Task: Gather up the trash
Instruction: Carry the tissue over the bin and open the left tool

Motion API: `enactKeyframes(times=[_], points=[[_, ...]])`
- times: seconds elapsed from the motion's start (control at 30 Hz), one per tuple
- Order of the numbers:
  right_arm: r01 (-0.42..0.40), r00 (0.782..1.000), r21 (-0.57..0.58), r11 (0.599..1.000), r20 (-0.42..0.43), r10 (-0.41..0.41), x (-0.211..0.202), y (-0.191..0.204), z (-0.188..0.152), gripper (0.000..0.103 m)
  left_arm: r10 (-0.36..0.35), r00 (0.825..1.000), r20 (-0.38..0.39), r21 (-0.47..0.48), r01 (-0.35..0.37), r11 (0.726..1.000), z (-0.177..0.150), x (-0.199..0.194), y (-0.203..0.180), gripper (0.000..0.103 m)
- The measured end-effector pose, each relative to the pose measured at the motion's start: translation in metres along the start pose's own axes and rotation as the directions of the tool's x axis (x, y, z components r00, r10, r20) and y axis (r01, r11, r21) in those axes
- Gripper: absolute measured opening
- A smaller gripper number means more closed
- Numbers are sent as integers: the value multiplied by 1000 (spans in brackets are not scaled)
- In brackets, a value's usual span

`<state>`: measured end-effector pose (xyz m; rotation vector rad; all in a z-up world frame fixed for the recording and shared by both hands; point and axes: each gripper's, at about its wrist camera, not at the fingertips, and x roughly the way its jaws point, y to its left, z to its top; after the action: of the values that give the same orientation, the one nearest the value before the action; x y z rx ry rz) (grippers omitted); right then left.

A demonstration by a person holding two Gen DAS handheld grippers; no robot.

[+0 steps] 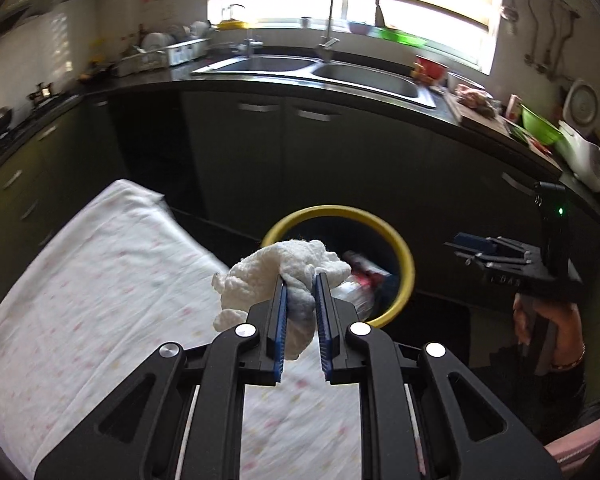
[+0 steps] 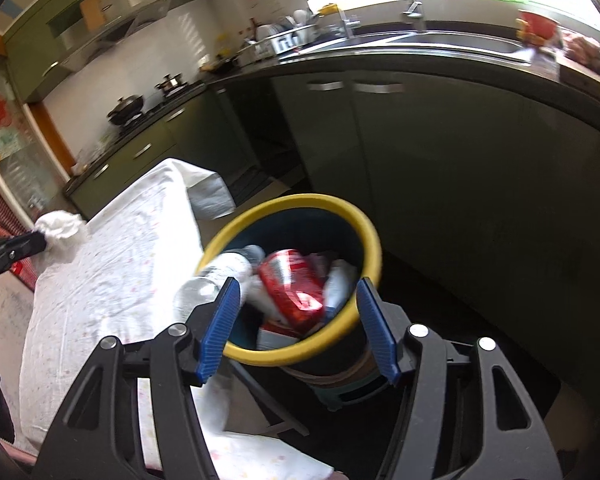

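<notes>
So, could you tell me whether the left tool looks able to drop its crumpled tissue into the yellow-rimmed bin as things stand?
Probably yes. The left tool grips the crumpled tissue, and the yellow-rimmed bin stands open-topped just ahead. The right tool, open and empty, hovers beside the rim and may need to give way.

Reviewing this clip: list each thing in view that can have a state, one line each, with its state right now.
left gripper: shut on the crumpled white tissue, held above the table.
right gripper: open, nothing between the pads, poised over the bin.
yellow-rimmed bin: uncovered, partly filled.
plastic bottle: in the bin, leaning on the rim.
red packet: lying in the bin.
table cloth: spread over the table.
</notes>
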<state>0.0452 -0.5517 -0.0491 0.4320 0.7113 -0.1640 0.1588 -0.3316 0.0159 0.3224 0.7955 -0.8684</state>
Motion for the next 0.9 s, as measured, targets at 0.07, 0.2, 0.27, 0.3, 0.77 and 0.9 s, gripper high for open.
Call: enactKeyframes(times=[0.07,0.2,0.27,0.3,0.77,0.9], points=[[14,1000,18,1000,5,-14,-3,-10,-1,60,-49,999,-24,5,49,999,18,28,-16,14],[25,1000,43,999,15,-26,-9,-26,0,60,-93,992,-85,7,94,996,45,88,-44,14],[30,999,48,998,22,-31,-12,-31,-1,61,-97,988,-117,0,98,995,54,117,-53,14],[31,999,51,998,25,-32,-13,-33,-1,62,-110,984,-142,-8,110,994,58,133,-59,14],[26,999,63,998,22,-27,-19,-44,-4,67,-81,986,-143,-104,66,992,72,192,-63,74],[19,999,39,999,31,-20,-25,-31,-6,69,-97,988,-117,-106,85,991,64,162,-53,83]])
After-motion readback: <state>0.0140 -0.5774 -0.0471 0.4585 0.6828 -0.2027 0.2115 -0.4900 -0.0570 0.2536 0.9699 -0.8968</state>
